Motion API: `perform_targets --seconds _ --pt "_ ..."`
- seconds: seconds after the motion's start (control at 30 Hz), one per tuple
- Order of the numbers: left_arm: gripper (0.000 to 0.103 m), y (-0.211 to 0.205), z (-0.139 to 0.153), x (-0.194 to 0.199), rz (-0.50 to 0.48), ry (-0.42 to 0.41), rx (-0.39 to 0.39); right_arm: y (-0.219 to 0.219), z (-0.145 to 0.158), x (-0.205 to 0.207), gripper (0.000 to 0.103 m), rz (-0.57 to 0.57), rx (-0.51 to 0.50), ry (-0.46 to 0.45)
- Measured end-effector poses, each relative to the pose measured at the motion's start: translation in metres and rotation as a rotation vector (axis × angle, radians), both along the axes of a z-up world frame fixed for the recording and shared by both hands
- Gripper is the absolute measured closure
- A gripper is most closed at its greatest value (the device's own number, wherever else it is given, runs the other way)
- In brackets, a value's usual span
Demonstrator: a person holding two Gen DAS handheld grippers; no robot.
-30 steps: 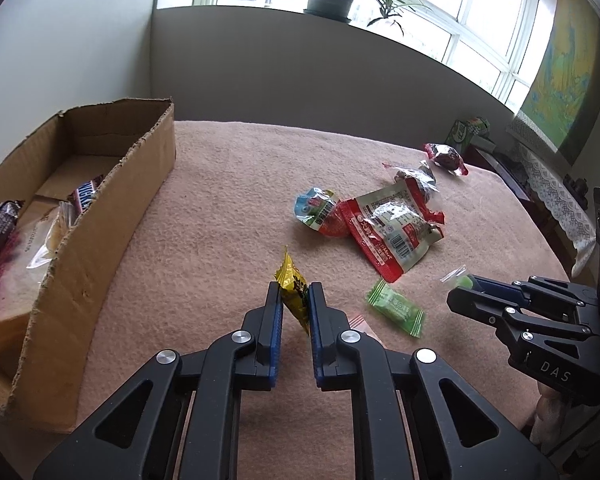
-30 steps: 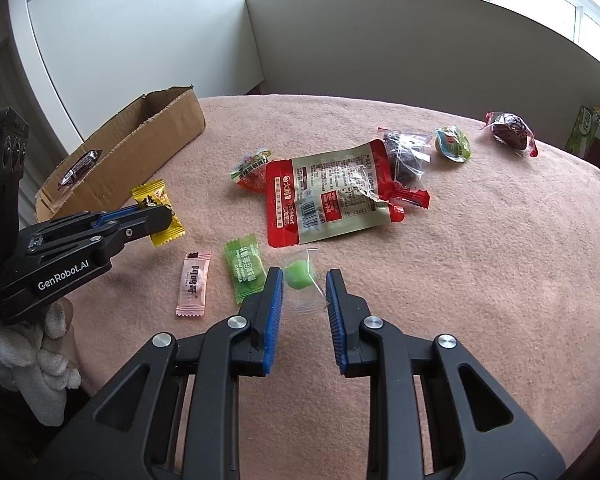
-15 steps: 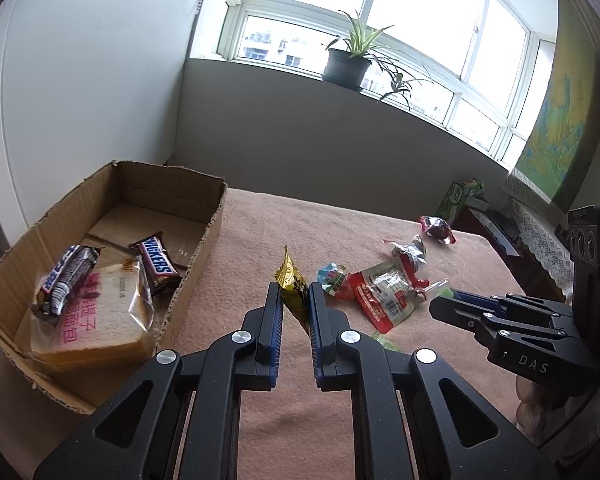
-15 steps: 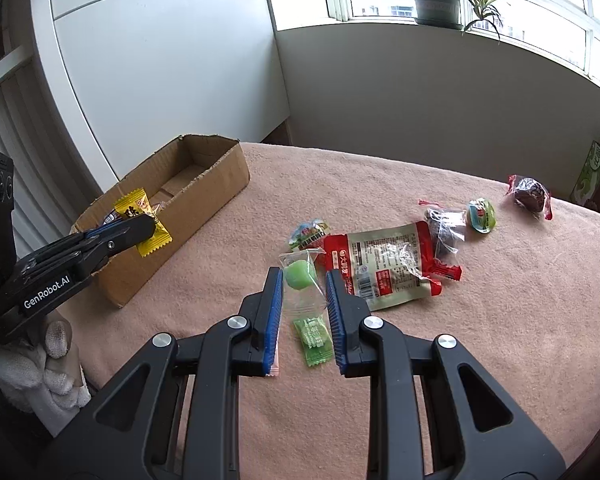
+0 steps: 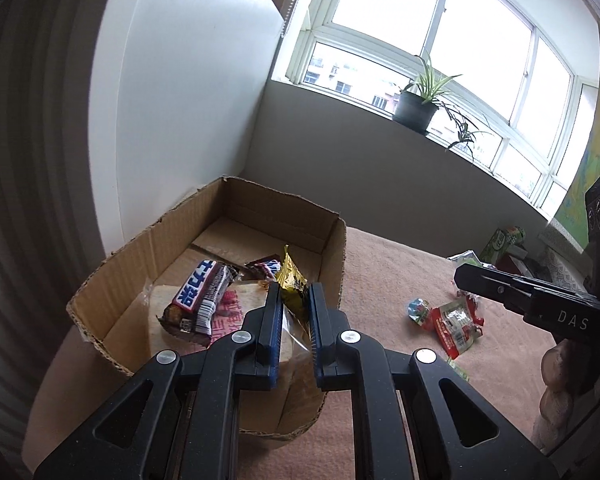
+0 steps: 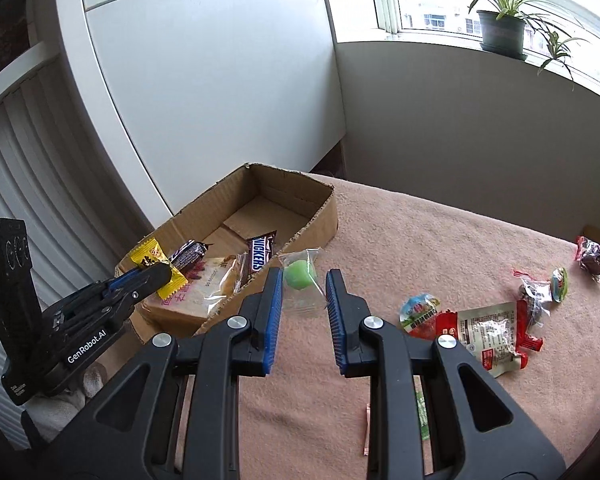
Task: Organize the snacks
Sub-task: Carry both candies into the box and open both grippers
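My left gripper (image 5: 295, 294) is shut on a yellow candy wrapper (image 5: 290, 280) and hangs over the near end of the open cardboard box (image 5: 332, 264). In the right wrist view the same gripper (image 6: 156, 274) holds the yellow candy (image 6: 150, 258) above the box (image 6: 320, 216). My right gripper (image 6: 302, 280) is shut on a clear packet with a green candy (image 6: 298, 274), just right of the box's long wall. Inside the box lie a Snickers bar (image 6: 260, 250), another dark bar (image 5: 200, 300) and a wrapped slice of bread (image 6: 198, 292).
Loose snacks stay on the pink tablecloth (image 6: 440, 240): a red-and-white pouch (image 6: 488, 334), a small round packet (image 6: 418, 308), dark wrapped sweets (image 6: 592, 258) and a green candy (image 6: 422, 416) by a pink one near the front edge. White wall panels stand behind the box.
Both grippers rose and swung left toward the box with their candies. The left one now hangs over the box; the right one has come up beside its wall.
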State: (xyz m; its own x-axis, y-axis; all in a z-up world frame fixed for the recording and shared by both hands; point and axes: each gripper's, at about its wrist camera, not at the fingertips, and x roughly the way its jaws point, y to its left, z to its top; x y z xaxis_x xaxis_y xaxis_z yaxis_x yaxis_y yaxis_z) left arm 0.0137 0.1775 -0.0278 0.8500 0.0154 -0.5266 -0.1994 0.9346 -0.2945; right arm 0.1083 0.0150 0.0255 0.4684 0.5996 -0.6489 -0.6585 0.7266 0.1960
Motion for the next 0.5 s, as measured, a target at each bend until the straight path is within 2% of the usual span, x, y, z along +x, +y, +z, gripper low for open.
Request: perform_targets --seconds 0.5 --pt "0.092 0.043 -0.013 -0.010 0.048 0.012 -0.063 0.092 -0.018 0.025 0.080 0.039 -0.052 0.045"
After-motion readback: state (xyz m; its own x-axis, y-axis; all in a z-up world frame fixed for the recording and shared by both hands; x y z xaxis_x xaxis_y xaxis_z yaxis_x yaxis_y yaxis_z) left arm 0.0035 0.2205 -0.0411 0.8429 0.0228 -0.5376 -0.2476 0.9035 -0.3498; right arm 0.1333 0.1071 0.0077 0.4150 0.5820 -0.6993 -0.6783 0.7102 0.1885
